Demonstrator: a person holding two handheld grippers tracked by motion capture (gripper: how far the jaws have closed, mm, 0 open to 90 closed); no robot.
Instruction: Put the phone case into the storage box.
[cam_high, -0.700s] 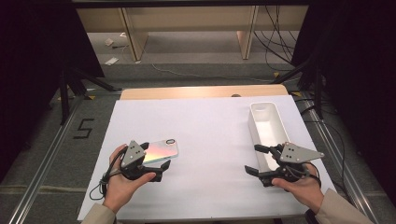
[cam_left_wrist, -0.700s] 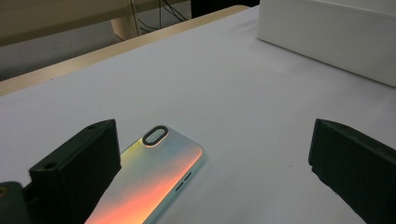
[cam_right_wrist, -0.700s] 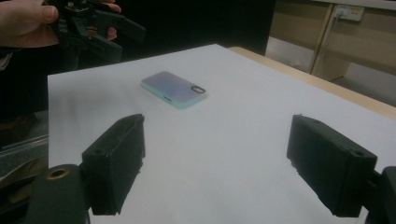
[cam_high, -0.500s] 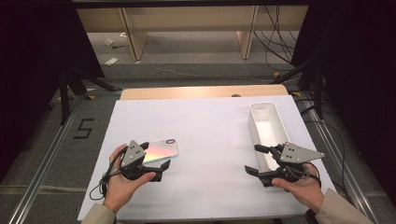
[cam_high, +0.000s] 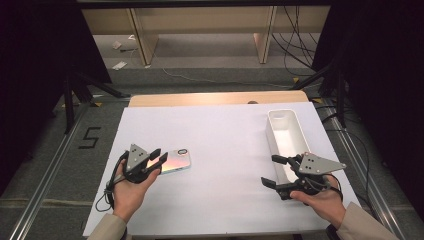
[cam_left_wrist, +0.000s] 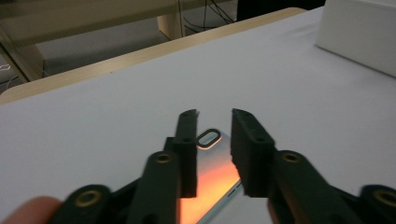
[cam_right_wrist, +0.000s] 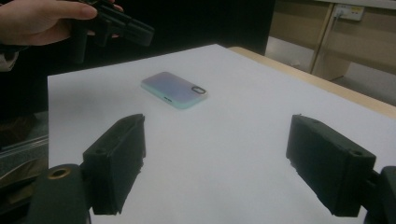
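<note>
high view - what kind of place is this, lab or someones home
Most likely a lab or a recording workspace, not a home. The table has a plain white sheet over it and holds little more than a phone case and a white bin. Loose cables trail over the floor behind, and a taped number 5 marks the floor beside the table.

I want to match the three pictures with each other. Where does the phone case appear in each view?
High view: the phone case lies lower left on the white sheet, just ahead of the left gripper.
Left gripper view: bottom centre, under the jaws.
Right gripper view: upper centre-left, lying flat.
Shared landmark: the oval camera cutout at one end of the case.
</note>
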